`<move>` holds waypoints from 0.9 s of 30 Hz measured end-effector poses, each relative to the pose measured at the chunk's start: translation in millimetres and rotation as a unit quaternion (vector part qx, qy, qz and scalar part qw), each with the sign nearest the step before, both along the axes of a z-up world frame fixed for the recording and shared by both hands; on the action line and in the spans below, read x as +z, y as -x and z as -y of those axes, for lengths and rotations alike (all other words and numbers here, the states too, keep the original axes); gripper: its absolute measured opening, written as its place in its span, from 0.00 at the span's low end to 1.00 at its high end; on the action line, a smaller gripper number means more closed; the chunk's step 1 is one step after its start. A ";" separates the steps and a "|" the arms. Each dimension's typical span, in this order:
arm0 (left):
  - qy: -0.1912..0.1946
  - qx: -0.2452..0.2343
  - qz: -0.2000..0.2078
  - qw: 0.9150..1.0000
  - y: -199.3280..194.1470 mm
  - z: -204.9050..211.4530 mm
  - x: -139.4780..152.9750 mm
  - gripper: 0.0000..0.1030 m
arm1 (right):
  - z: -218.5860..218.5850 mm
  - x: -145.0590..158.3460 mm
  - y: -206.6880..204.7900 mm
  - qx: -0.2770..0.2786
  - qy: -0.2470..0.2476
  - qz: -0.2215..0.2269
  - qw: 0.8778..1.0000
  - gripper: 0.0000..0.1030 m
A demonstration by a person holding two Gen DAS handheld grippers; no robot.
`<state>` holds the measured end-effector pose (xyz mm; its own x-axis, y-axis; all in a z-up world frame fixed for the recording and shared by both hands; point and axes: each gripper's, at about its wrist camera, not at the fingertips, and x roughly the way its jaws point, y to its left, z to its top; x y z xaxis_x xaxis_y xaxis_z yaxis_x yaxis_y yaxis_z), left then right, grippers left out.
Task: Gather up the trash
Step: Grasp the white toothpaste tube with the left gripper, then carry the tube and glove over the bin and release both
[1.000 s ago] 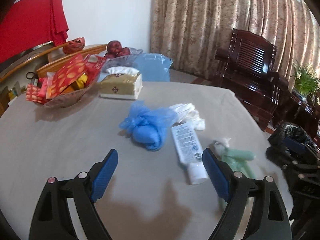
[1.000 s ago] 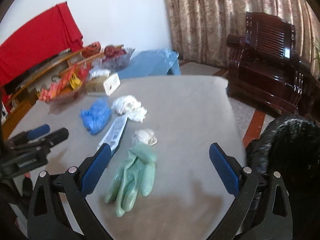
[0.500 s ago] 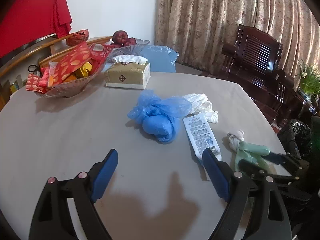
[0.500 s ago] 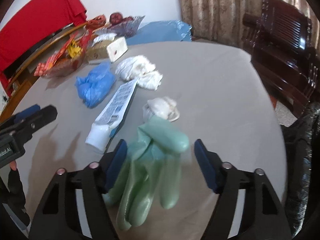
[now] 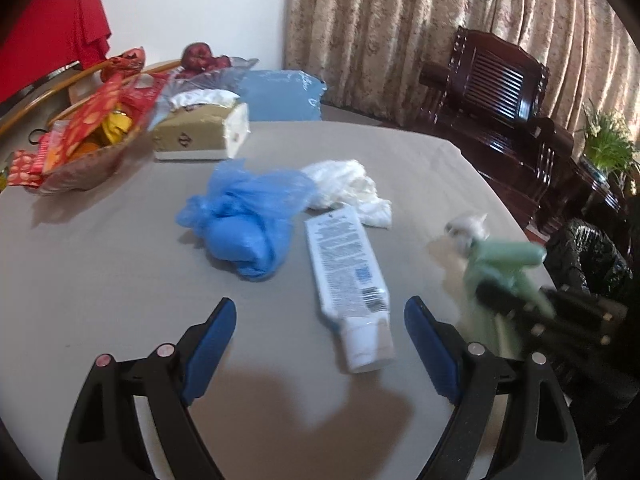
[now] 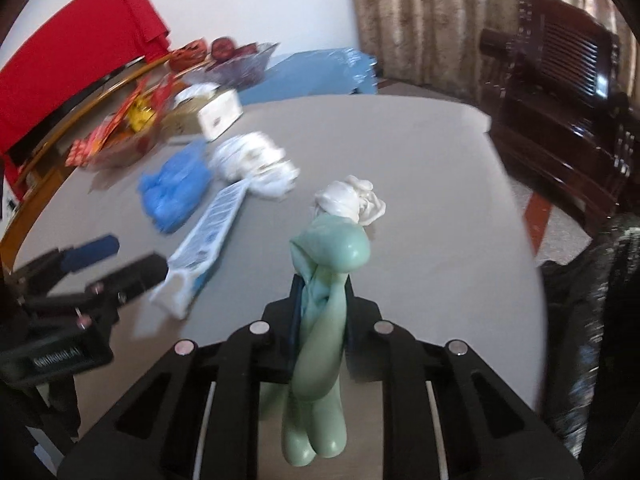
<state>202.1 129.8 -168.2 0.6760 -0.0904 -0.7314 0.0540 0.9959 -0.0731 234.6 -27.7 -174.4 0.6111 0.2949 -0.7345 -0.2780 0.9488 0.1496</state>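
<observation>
A pale green rubber glove (image 6: 332,256) is squeezed between the blue pads of my right gripper (image 6: 322,292), whose jaws are closing on it; its fingers dangle below the jaws. A small white wad (image 6: 350,200) lies just beyond the glove. My left gripper (image 5: 318,308) stands open low over the grey table (image 5: 120,280), with the cap end of a white tube (image 5: 344,264) lying between its fingertips. Beyond the tube lie a blue plastic bag (image 5: 248,216) and a crumpled white bag (image 5: 344,184). The glove (image 5: 504,260) shows blurred at the right of the left wrist view.
A black trash bag (image 6: 592,300) hangs past the table's right edge. At the far left stand a tissue box (image 5: 200,132) and a snack basket (image 5: 80,148). A dark wooden chair (image 5: 496,92) and curtains stand behind the table.
My right gripper came down over the green glove and closed its jaws on it. My left gripper moved forward and lower, so the tube now lies between its fingertips.
</observation>
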 end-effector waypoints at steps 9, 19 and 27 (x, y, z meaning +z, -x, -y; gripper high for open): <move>-0.003 0.007 -0.048 0.999 -17.3 17.6 -25.6 0.75 | 23.4 -2.6 -2.3 -0.021 -0.007 -0.004 1.000 0.16; -0.023 0.008 -0.037 0.999 -15.2 23.2 -23.4 0.41 | 22.7 2.1 9.7 -0.017 -0.007 -0.001 1.000 0.16; -0.014 -0.009 0.004 1.000 14.8 26.7 15.7 0.41 | 26.6 26.5 28.9 -0.008 -0.002 0.023 1.000 0.16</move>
<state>187.3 103.1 -152.5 0.6799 -0.0825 -0.7286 0.0727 0.9963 -0.0450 205.7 -54.4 -147.9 0.6488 0.2876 -0.7046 -0.2700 0.9526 0.1402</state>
